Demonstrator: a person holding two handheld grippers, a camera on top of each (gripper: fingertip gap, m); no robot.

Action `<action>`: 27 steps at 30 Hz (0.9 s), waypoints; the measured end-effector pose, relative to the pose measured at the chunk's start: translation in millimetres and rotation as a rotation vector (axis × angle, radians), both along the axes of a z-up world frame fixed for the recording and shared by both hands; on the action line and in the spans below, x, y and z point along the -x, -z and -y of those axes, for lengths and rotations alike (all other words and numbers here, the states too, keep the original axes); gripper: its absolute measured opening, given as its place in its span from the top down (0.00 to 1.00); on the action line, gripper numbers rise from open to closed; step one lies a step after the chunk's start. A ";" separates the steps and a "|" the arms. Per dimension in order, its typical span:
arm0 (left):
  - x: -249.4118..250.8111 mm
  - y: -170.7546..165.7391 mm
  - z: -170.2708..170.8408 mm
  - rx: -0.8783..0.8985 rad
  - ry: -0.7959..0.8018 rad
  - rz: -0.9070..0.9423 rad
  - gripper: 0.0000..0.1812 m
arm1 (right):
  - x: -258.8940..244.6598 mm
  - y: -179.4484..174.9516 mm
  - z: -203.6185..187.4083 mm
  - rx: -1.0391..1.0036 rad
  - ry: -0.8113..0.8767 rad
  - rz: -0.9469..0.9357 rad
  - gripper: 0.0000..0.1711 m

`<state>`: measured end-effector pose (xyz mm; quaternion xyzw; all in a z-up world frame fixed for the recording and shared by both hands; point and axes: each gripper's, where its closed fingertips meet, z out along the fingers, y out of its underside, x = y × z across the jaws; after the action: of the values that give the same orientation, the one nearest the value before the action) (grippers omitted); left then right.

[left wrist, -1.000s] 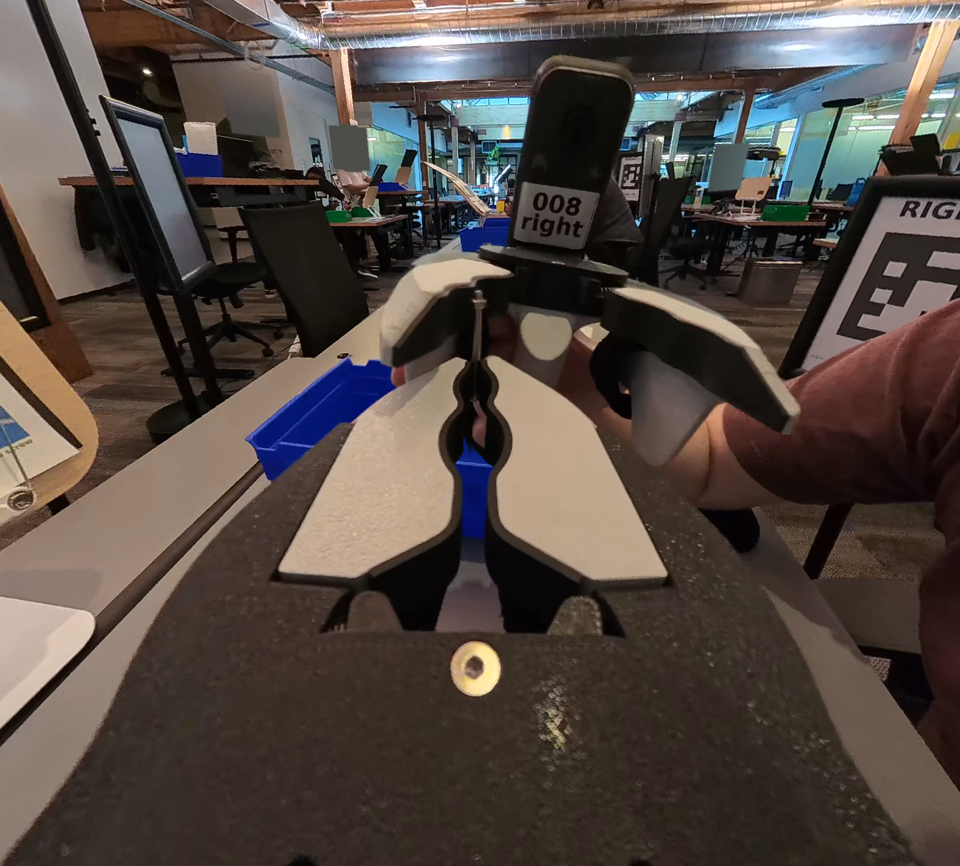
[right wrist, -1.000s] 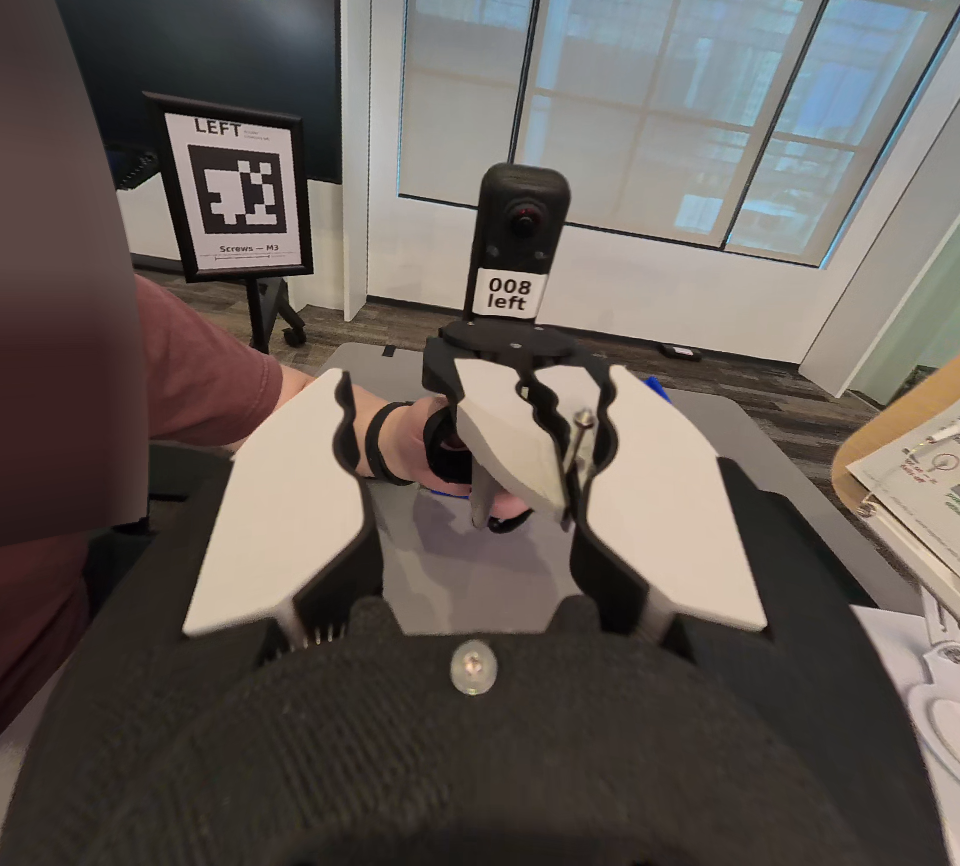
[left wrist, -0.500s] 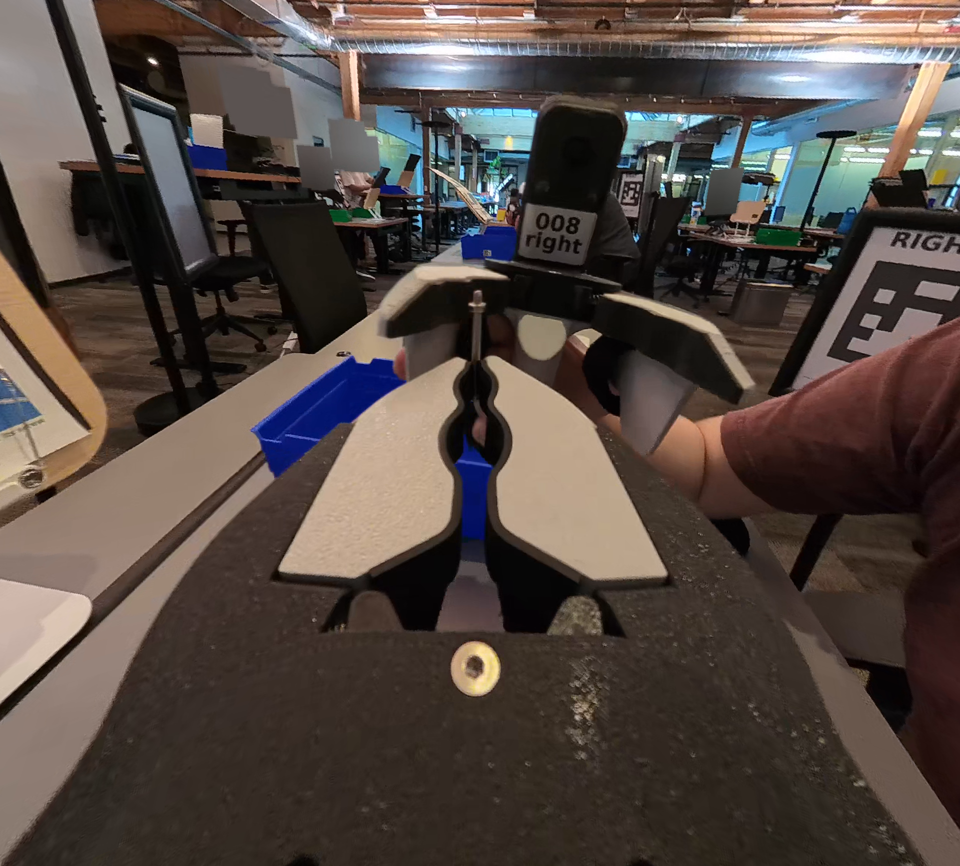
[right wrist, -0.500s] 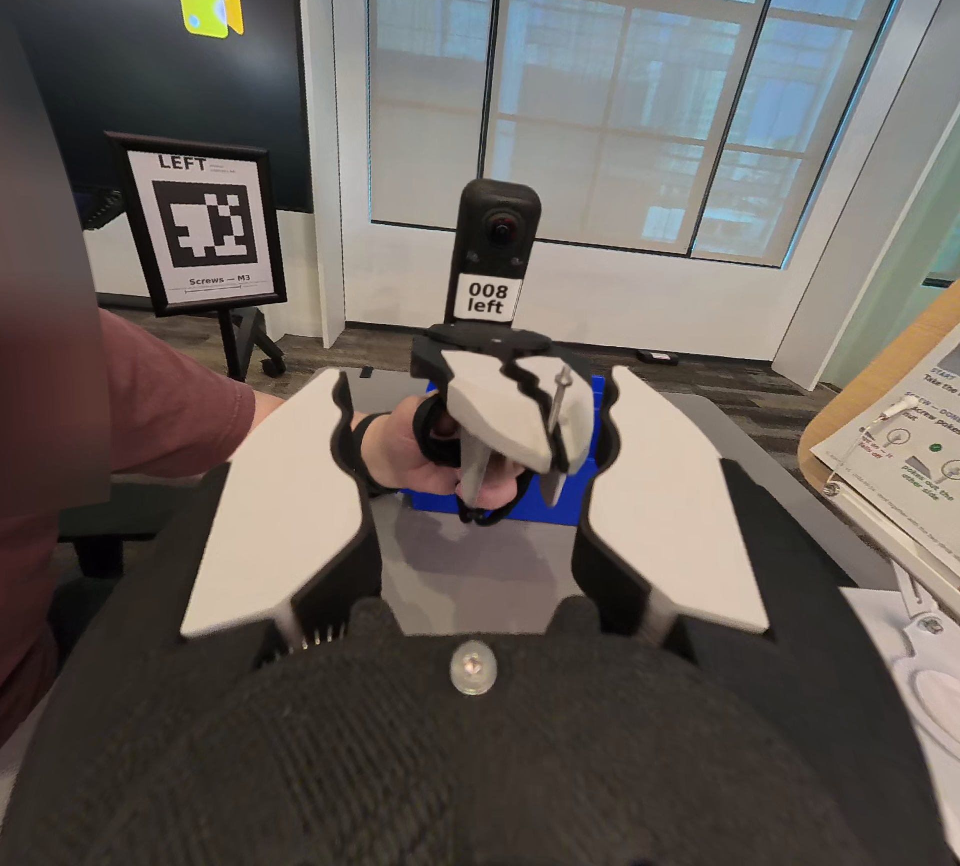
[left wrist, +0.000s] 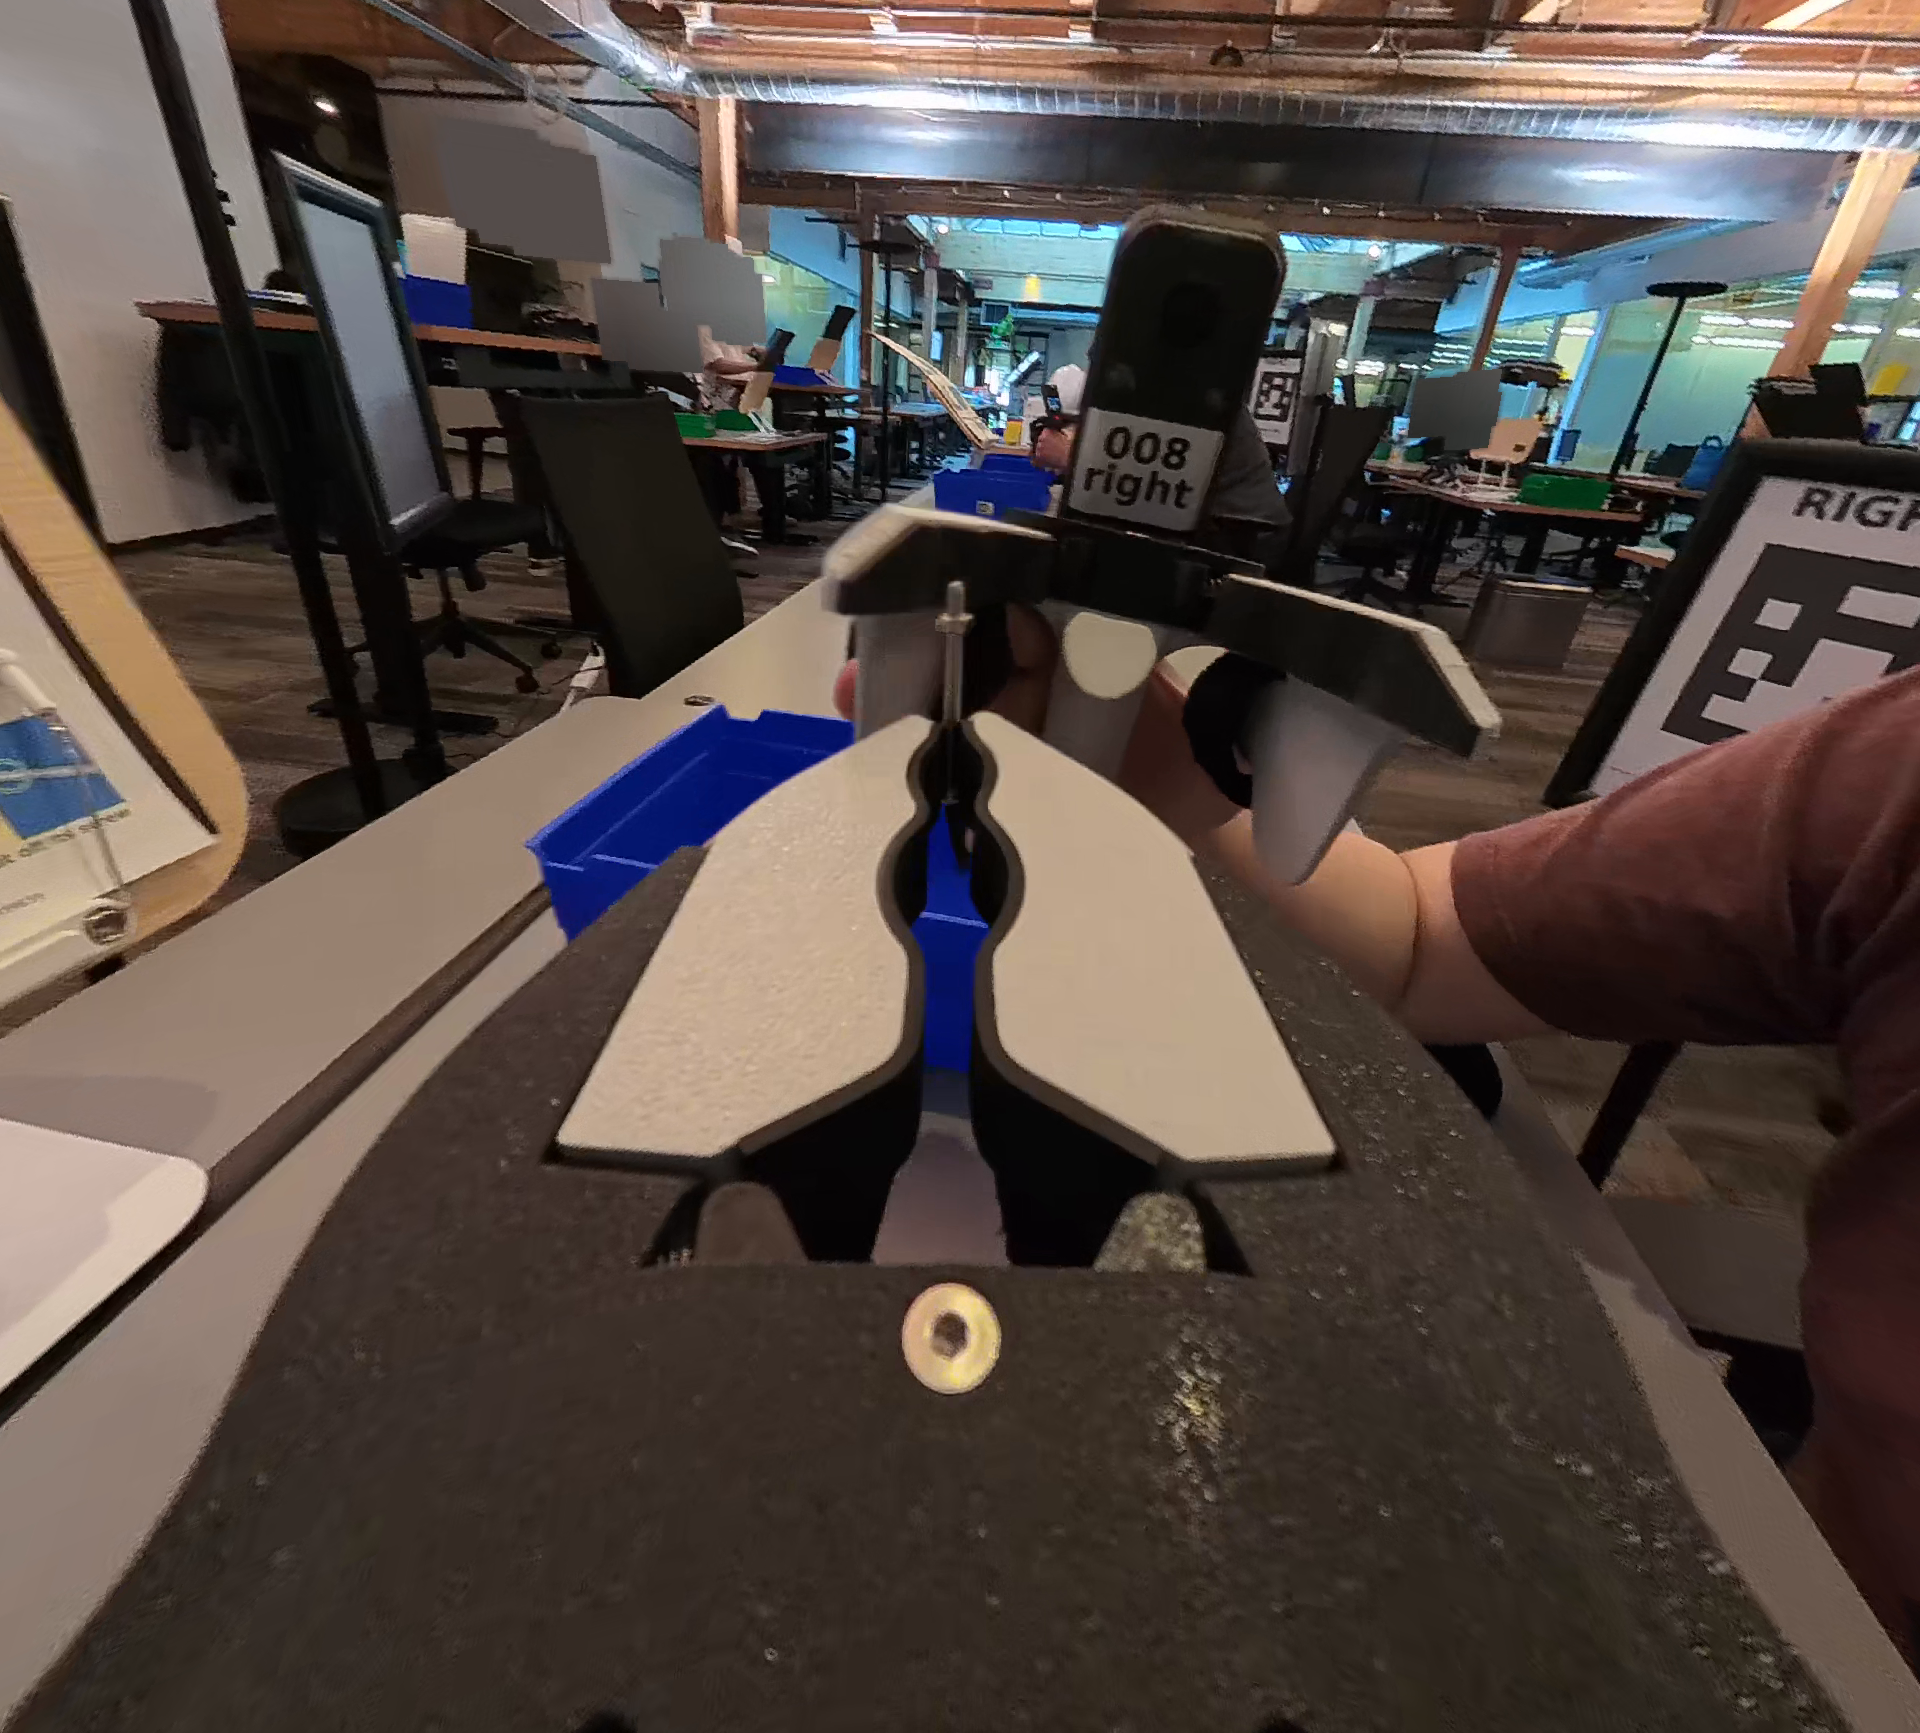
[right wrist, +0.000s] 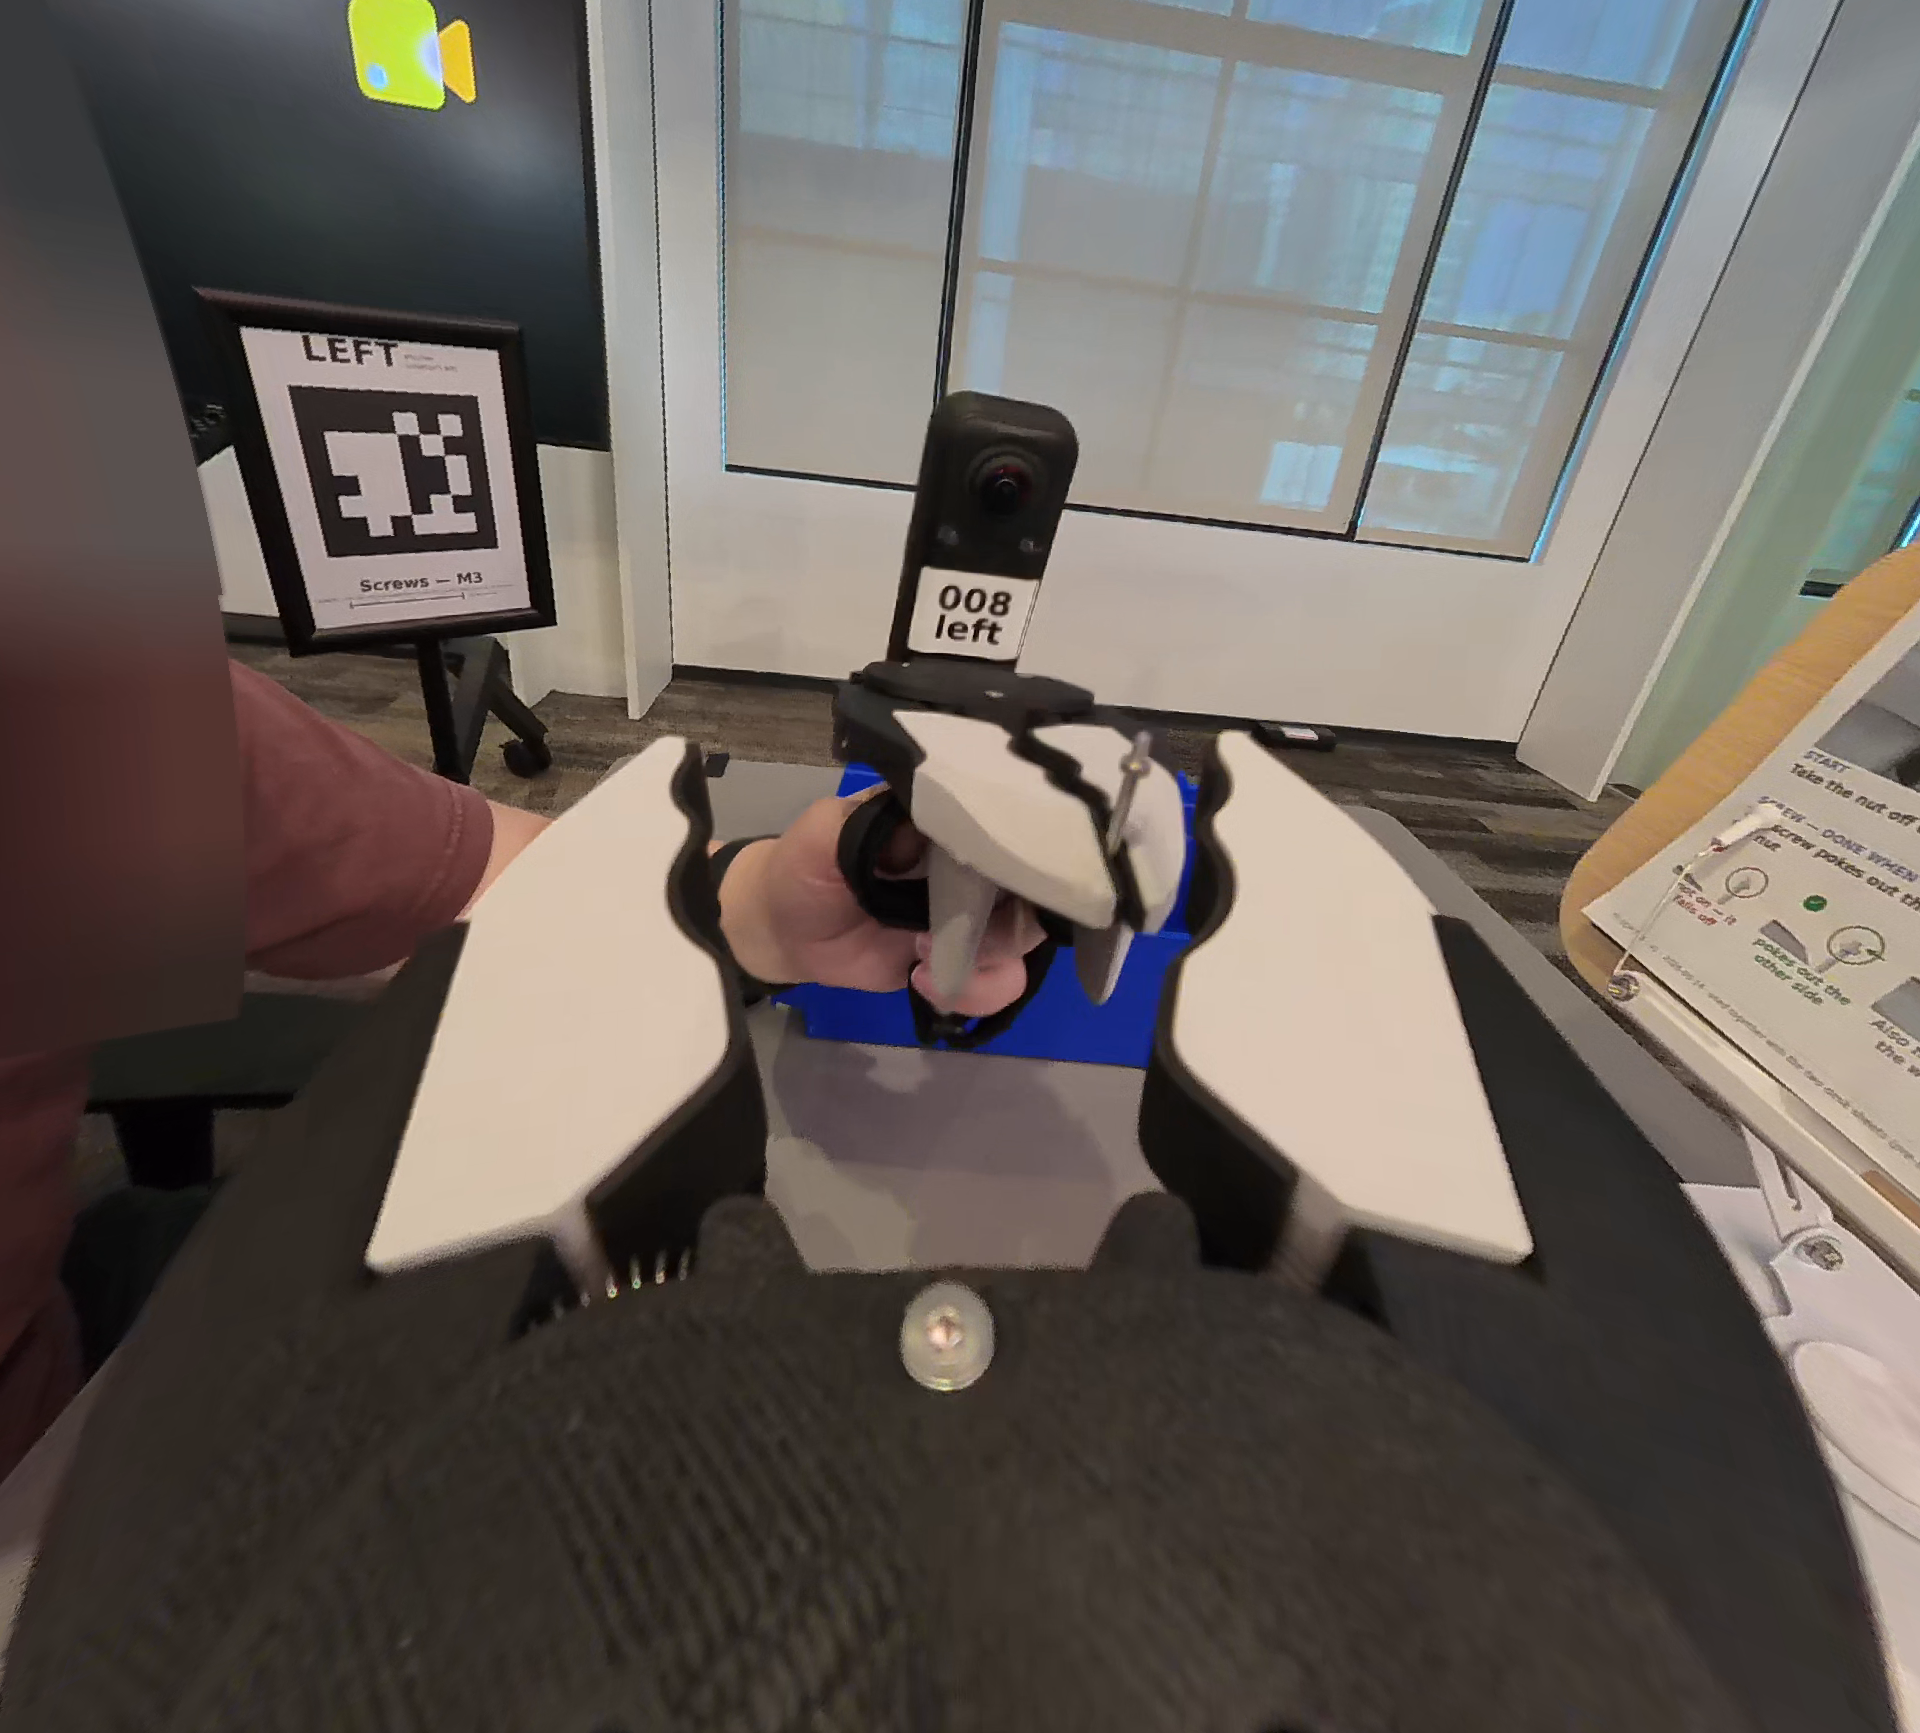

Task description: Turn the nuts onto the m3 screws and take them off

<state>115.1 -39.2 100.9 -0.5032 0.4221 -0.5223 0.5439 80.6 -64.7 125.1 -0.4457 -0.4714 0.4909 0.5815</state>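
A: Starting at the left of the left wrist view, what shows?

B: A framed sheet (left wrist: pixel 62 800) cut off by the edge, then the grey desk (left wrist: pixel 343 935) and a blue bin (left wrist: pixel 675 800) on it. The bin's near end is hidden behind the left hand-held gripper (left wrist: pixel 951 733).

A: How does that gripper stand?

B: Its two fingers are pressed together at the tips, pinching the lower end of a thin m3 screw (left wrist: pixel 953 675) that stands upright. A small nut (left wrist: pixel 954 625) sits on the shank near the top. How far it is threaded is too small to tell.

A: And to the right?

B: The right hand-held gripper (left wrist: pixel 1153 644) faces us just beyond the screw, fingers spread wide with nothing between them. A hand (left wrist: pixel 1174 748) holds it, mostly hidden behind the gripper, and the forearm and maroon sleeve (left wrist: pixel 1704 873) run off the right edge.

A: The right wrist view?

B: At far left a marker sign (right wrist: pixel 390 478) stands on the floor. The right gripper's own fingers (right wrist: pixel 582 987) stand well apart, nothing held. Between them, farther off, the left gripper is shut on the tilted screw above the blue bin. At the right an instruction sheet (right wrist: pixel 1787 945) is cut off by the edge.
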 end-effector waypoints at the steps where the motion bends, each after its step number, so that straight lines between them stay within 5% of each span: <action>1: -3.5 1.7 3.5 0.001 0.016 -0.006 0.99 | 1.3 0.7 0.6 0.002 -0.003 0.001 0.48; 27: 9.0 -4.8 -9.3 0.029 -0.034 0.005 0.99 | 0.5 4.1 1.3 -0.035 0.009 0.039 0.51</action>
<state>106.1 -29.9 105.7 -0.5168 0.4044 -0.5206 0.5463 80.0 -66.0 120.9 -0.4471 -0.4891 0.4710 0.5823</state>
